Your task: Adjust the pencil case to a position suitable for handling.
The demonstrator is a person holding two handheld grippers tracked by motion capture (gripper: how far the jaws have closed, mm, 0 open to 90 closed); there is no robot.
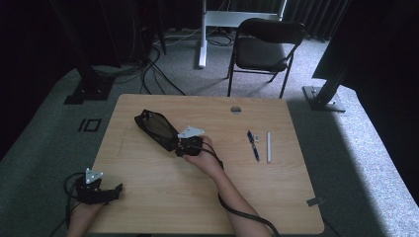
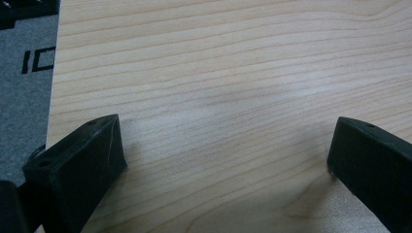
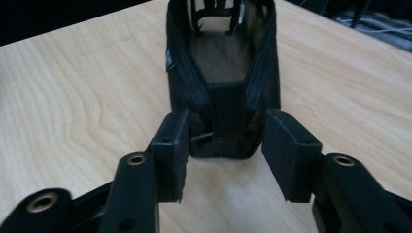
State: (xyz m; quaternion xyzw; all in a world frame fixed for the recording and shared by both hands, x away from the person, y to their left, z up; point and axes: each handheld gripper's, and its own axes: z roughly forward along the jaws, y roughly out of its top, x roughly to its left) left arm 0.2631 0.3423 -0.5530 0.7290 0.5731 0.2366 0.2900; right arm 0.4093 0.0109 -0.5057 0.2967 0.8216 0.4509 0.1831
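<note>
At the table's (image 1: pixel 207 207) near left corner, the left gripper (image 1: pixel 116 188) rests with its jaws wide apart over bare wood, holding nothing. Farther in, near the table's middle, the right gripper (image 3: pixel 226 145) has its jaws on either side of the near end of an open black mesh pouch (image 3: pixel 223 68), pads at its sides. Right of the pouch lie a blue pen (image 1: pixel 253 144) and a white stick (image 1: pixel 269 146).

Bare tabletop (image 1: pixel 163 192) between both grippers
</note>
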